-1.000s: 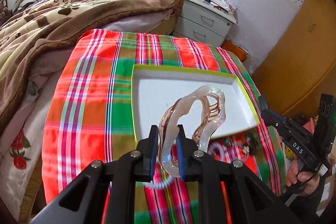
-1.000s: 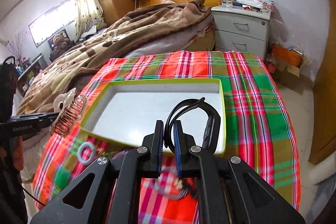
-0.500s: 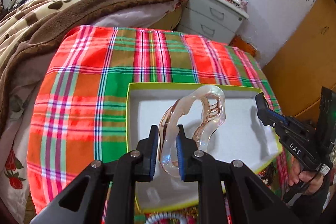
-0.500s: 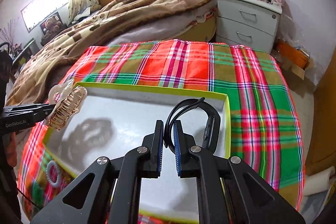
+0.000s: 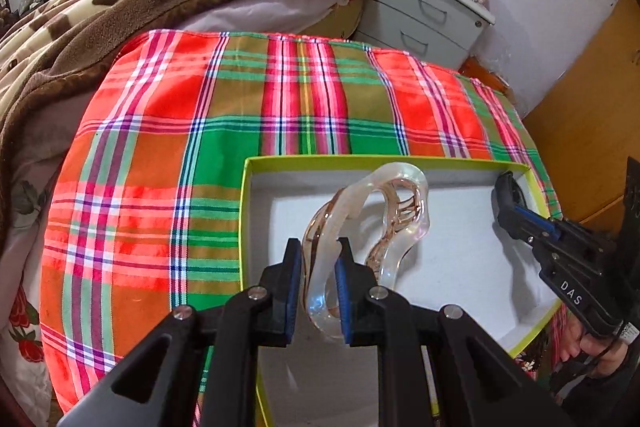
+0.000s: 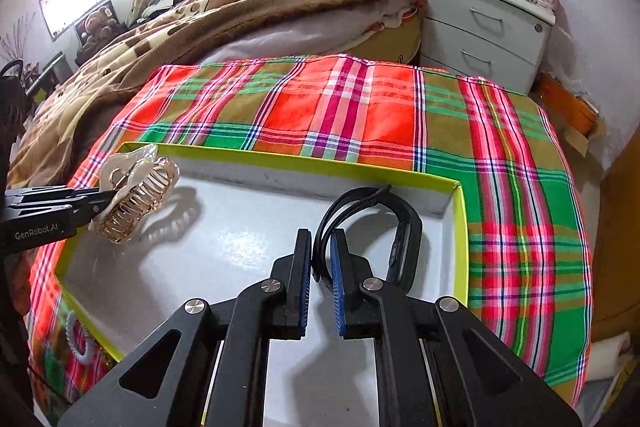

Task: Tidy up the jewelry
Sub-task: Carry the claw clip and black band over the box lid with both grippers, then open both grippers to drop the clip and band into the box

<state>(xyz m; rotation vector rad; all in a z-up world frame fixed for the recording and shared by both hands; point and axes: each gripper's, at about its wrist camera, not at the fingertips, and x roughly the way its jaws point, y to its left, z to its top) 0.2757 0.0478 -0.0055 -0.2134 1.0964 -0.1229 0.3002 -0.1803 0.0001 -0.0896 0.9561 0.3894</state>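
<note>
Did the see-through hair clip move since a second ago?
Yes. The left gripper has carried the clear hair claw clip forward: it was short of the box's near edge and now hangs over the white floor of the green-rimmed box.

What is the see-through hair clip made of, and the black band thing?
The hair clip looks like clear, glossy plastic with a pinkish tint: light shines through it and glints off it. The black band seems to be matte rubber or silicone, since it bends in a soft loop, though I cannot be sure.

A brown blanket (image 6: pixel 240 7) covers the bed beside a grey nightstand (image 6: pixel 488 31)
</note>
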